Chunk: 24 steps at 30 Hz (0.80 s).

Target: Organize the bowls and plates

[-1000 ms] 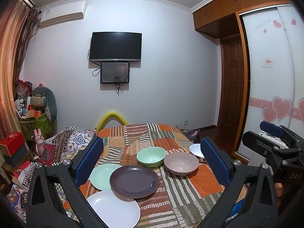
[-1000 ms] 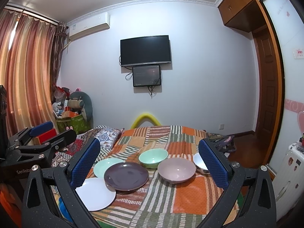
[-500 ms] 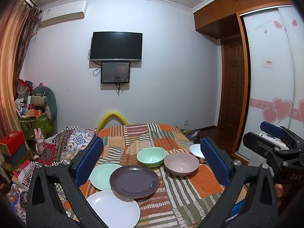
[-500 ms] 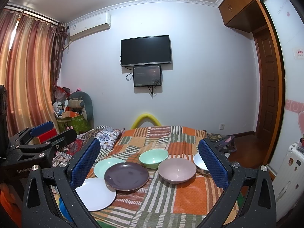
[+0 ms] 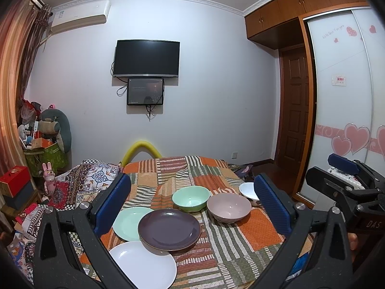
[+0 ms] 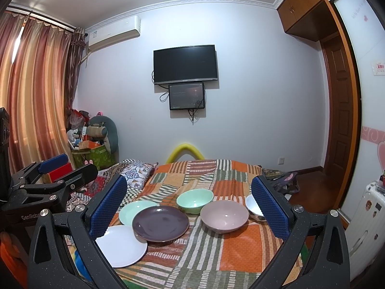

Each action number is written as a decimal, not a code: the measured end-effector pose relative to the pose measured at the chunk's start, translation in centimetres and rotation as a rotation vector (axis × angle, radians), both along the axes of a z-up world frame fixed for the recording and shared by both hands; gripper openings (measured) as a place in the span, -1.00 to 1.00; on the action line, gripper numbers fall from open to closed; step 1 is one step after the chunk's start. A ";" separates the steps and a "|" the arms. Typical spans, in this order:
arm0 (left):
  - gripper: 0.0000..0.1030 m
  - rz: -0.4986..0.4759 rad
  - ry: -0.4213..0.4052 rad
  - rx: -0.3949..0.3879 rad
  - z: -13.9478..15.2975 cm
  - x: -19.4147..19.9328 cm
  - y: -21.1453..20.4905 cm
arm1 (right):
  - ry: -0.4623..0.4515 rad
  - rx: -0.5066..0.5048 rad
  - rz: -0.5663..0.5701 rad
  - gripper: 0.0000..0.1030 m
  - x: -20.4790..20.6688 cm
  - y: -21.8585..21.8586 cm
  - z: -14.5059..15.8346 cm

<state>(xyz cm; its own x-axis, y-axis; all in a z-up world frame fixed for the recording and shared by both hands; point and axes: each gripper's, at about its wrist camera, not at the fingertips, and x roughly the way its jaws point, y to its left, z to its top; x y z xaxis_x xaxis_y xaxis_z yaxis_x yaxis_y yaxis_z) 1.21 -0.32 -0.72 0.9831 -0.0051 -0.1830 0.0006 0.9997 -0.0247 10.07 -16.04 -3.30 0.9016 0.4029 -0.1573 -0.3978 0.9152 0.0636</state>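
A: Dishes, L wrist view: six pcs on the patchwork cloth of the table, lower centre of frame. Dark purple plate sits mid-group, its edge overlapping the white plate at bottom and the mint plate to its left.

B: Bowls?

A: Three, in a row above/right of the plates. Mint bowl, upright, glossy. Pink-grey bowl just beside it on the right, can't tell if rims touch. Small white bowl further right, partly hidden behind the blue pad.

B: R wrist view agree?

A: Yes, same layout: purple plate centre, white plate lower left, mint plate behind it, mint bowl, pink-grey bowl, white bowl at right behind a pad.

B: Fingers?

A: Left gripper: fingers spread wide, blue pads frame the whole dish group, nothing held, nothing touched. Right gripper: same, fully apart, empty, above the cloth w/o contact. Each gripper also shows at the edge of the other's view, well apart from the dishes.
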 end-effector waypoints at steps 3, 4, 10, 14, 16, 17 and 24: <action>1.00 -0.001 0.001 0.000 0.0 0.0 0.0 | 0.002 0.000 0.001 1.00 0.0 0.0 0.0; 1.00 -0.002 0.002 -0.001 -0.1 0.0 -0.1 | 0.003 -0.001 0.001 1.00 0.0 0.1 0.0; 1.00 -0.004 0.022 -0.006 -0.6 0.7 0.1 | 0.021 -0.006 0.004 1.00 0.7 0.3 -0.3; 1.00 -0.040 0.071 -0.012 -1.7 1.9 0.2 | 0.068 -0.024 0.009 1.00 1.9 0.7 -1.4; 1.00 -0.041 0.097 -0.018 -2.4 2.6 0.3 | 0.100 -0.037 0.009 1.00 2.8 1.1 -2.2; 1.00 -0.044 0.116 -0.022 -3.0 3.2 0.4 | 0.118 -0.044 0.008 1.00 3.3 1.3 -2.6; 1.00 -0.019 0.254 -0.062 -6.6 7.3 2.6 | 0.256 -0.069 0.021 1.00 7.1 2.1 -6.4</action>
